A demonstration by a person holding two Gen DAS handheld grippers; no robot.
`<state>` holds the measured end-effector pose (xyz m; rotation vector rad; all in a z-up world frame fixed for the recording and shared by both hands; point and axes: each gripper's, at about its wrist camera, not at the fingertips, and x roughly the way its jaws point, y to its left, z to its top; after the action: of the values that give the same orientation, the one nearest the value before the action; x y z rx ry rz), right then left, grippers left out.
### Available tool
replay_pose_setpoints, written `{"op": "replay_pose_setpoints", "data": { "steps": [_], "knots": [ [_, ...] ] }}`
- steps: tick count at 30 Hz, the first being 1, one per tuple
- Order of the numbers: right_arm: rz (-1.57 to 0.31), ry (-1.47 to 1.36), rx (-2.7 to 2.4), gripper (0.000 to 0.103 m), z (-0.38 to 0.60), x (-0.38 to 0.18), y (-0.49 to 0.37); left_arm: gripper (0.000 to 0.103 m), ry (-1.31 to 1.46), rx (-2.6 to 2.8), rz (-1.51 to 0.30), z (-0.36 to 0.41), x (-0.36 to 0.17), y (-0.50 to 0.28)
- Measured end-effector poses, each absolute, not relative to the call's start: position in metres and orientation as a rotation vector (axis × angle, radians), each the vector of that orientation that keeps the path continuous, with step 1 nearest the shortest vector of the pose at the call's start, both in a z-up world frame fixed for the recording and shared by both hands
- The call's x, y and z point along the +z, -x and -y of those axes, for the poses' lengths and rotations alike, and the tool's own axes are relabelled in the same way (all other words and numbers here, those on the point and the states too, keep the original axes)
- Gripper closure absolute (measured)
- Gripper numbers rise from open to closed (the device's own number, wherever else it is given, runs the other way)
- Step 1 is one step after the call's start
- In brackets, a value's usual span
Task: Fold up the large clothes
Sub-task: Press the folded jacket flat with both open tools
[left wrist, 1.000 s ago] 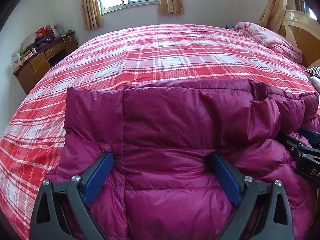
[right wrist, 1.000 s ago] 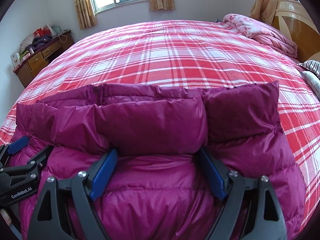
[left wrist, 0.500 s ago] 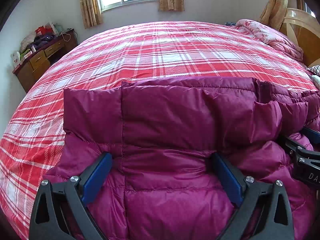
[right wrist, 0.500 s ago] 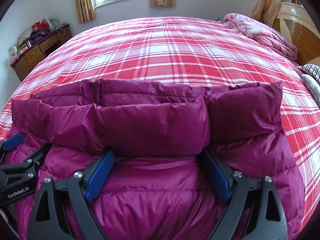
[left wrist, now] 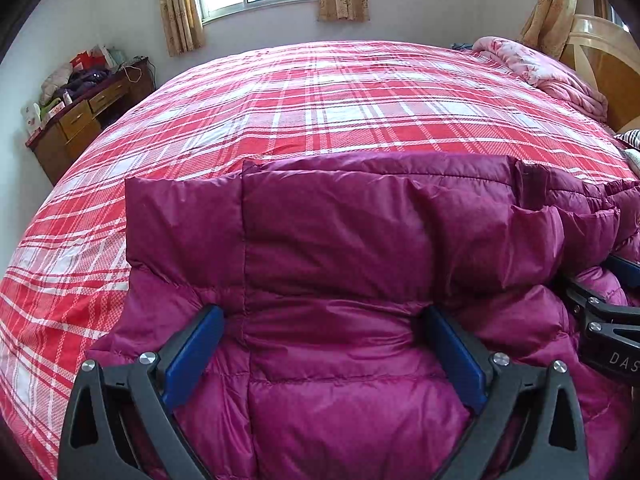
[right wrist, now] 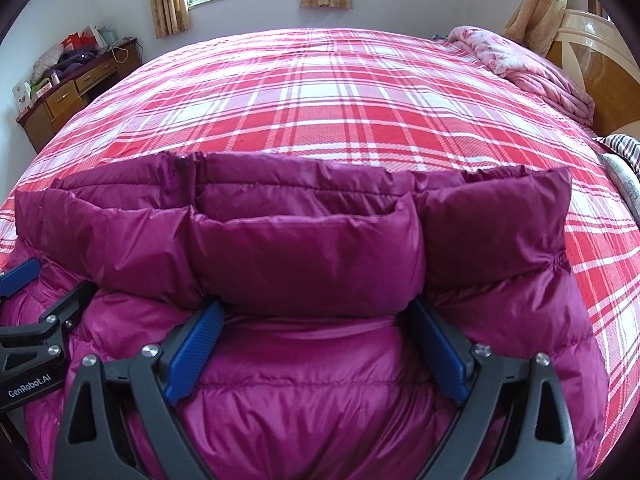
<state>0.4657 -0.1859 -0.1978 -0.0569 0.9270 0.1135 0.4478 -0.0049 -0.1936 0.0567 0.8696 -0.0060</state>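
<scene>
Left wrist view, garment: purple down jacket (left wrist: 340, 248) lies on the plaid bed (left wrist: 320, 100), filling the lower frame, its far part doubled back toward the camera.
Left wrist view, fingers: left gripper (left wrist: 320, 344) spread wide over the jacket; nothing pinched.
Right wrist view, garment: folded flap sits centre frame, edges roughly even.
Right wrist view, fingers: right gripper (right wrist: 316, 340) has just been opening; padding bulges between, ungripped.
Progress: one fold laid and released; further folds probably remain.

Right gripper (right wrist: 316, 344) has just been opening — fingers (right wrist: 196, 354) straddling the folded magenta down jacket (right wrist: 304, 248).
</scene>
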Motion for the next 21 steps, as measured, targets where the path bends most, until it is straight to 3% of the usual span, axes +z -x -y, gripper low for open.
{"op": "replay_pose_setpoints", "data": {
  "steps": [14,21],
  "knots": [
    [-0.927,0.07,0.106,0.005,0.185,-0.197,-0.465,0.001,-0.064,0.003,-0.869,0.007,-0.195,-0.449],
    [-0.836,-0.079,0.164,0.008,0.194,-0.163,-0.415,0.001,-0.062,0.002,-0.865,0.007,-0.195,-0.448]
  ]
}}
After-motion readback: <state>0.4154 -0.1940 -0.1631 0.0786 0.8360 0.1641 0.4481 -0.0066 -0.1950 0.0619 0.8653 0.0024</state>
